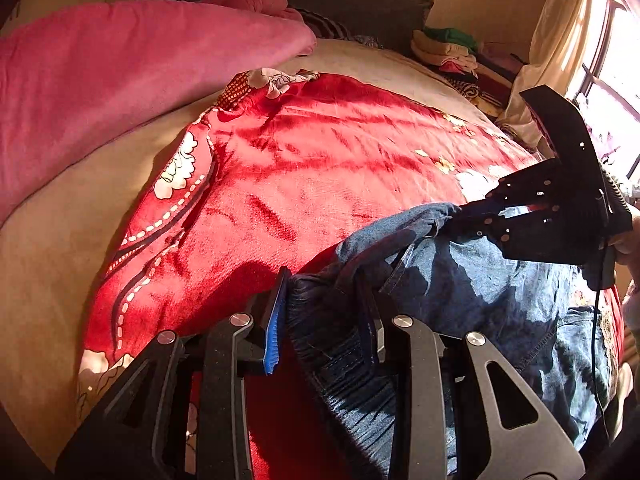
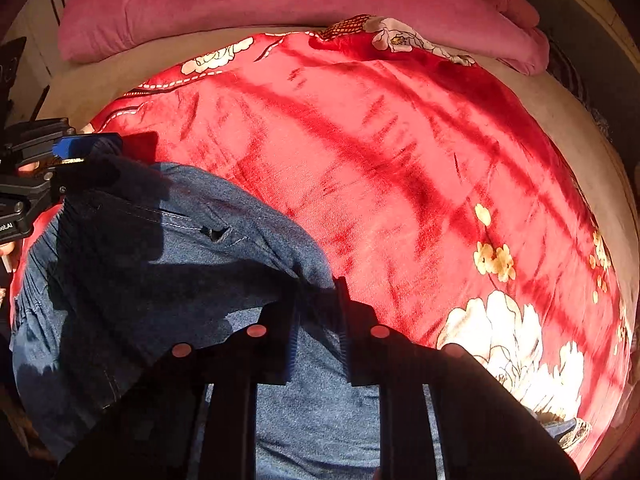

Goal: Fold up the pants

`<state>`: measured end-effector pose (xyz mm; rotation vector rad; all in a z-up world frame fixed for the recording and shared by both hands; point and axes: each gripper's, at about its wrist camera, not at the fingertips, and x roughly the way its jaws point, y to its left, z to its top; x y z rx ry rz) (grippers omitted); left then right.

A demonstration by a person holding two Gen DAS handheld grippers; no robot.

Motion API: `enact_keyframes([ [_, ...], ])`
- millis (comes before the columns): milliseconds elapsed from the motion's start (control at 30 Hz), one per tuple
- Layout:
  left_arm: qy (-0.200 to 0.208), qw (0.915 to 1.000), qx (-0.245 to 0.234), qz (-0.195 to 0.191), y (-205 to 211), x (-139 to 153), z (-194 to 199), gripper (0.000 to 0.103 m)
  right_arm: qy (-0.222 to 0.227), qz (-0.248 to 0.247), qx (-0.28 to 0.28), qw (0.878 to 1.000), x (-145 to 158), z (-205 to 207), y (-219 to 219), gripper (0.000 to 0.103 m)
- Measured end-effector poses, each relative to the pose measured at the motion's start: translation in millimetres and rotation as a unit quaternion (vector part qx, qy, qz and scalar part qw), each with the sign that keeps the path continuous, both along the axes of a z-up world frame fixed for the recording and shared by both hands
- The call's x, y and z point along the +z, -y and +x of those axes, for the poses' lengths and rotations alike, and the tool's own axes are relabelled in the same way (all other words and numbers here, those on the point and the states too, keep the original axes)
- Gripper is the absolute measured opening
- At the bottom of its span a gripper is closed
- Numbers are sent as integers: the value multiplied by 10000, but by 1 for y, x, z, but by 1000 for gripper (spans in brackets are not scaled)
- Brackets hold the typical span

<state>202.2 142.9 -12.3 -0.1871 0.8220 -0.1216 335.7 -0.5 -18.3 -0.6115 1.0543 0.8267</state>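
Note:
Blue denim pants lie bunched at the near edge of a red flowered blanket. My left gripper is shut on their ribbed elastic waistband, with the cloth pinched between the blue-padded fingers. To the right, my right gripper is shut on another part of the waist edge and holds a fold of denim lifted. In the right wrist view the pants fill the lower left, the right gripper clamps denim, and the left gripper grips the edge at far left.
A pink plush blanket lies along the far side of the bed. A pile of folded clothes sits at the far right by a cream curtain. The red blanket spreads wide beyond the pants.

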Motion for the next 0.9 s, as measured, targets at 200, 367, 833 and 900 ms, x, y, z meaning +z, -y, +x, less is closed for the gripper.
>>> enact_keyframes([
  [200,275,9996,-73,-29,0,12,-11,23,129,552,-445,9974,41,-27,24,6],
  [367,647,9977,-188,63,4,33,-36,23,288,1030,-515,9929,77,-68,45,6],
  [833,1230,9868,-805,672,40,42,-163,23,59,1635,-244,9862,78,-225,90,6],
  [900,1153,9869,-895,693,44,35,-177,24,-64,1684,-248,9854,67,-242,97,6],
])
